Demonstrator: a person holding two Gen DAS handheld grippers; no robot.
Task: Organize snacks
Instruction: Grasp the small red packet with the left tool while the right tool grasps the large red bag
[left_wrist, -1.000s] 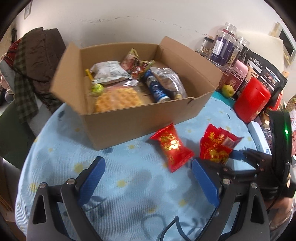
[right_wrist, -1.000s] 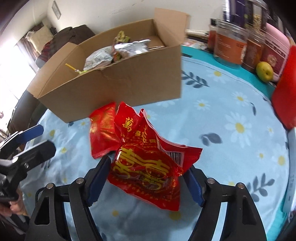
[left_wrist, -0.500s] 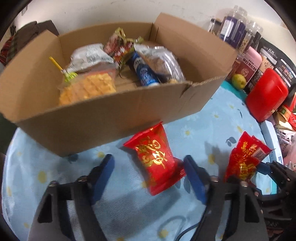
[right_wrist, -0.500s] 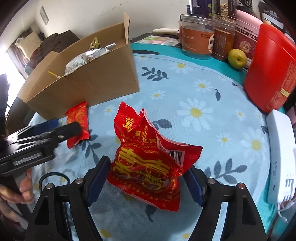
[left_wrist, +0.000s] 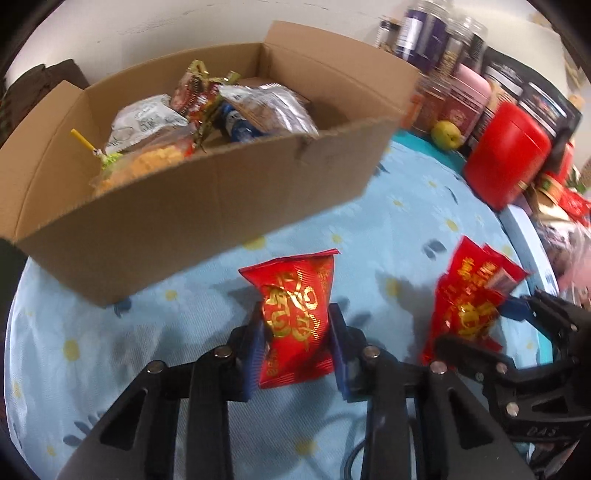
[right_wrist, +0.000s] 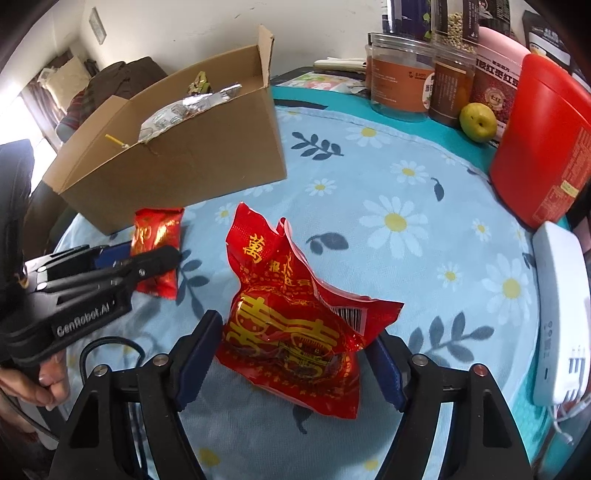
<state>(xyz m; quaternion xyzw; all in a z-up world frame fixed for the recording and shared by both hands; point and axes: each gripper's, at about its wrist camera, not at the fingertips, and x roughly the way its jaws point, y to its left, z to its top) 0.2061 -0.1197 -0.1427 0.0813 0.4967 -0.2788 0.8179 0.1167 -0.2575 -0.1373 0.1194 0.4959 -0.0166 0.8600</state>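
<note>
Left wrist view: the left gripper (left_wrist: 295, 328) has just been closing, and its blue jaws now press on both sides of the small red snack packet (left_wrist: 295, 314), which stands on the counter (left_wrist: 110, 332) under a pale blue daisy cloth. The cardboard box (left_wrist: 192, 206) sits just behind the packet, open at the top and holding silver and coloured snack bags. To the right of the box, well apart from it, the right gripper (left_wrist: 476, 332) holds the large red snack bag (left_wrist: 469, 295). Further right of the box stand a red canister (left_wrist: 506, 162), a green apple (left_wrist: 447, 134) and a row of jars (left_wrist: 454, 103).

Right wrist view: the right gripper (right_wrist: 295, 354) has its jaws about halfway apart, with the large red snack bag (right_wrist: 291, 325) gripped between them and its crumpled top rising forward. The cardboard box (right_wrist: 177, 162) lies beyond, to the left. In front of the box, the left gripper (right_wrist: 147, 258) pinches the small red snack packet (right_wrist: 157, 251), with a person's hand (right_wrist: 40, 380) on its handle. Right of the box are the apple (right_wrist: 478, 122), the red canister (right_wrist: 543, 147) and a white device (right_wrist: 557, 314).
</note>
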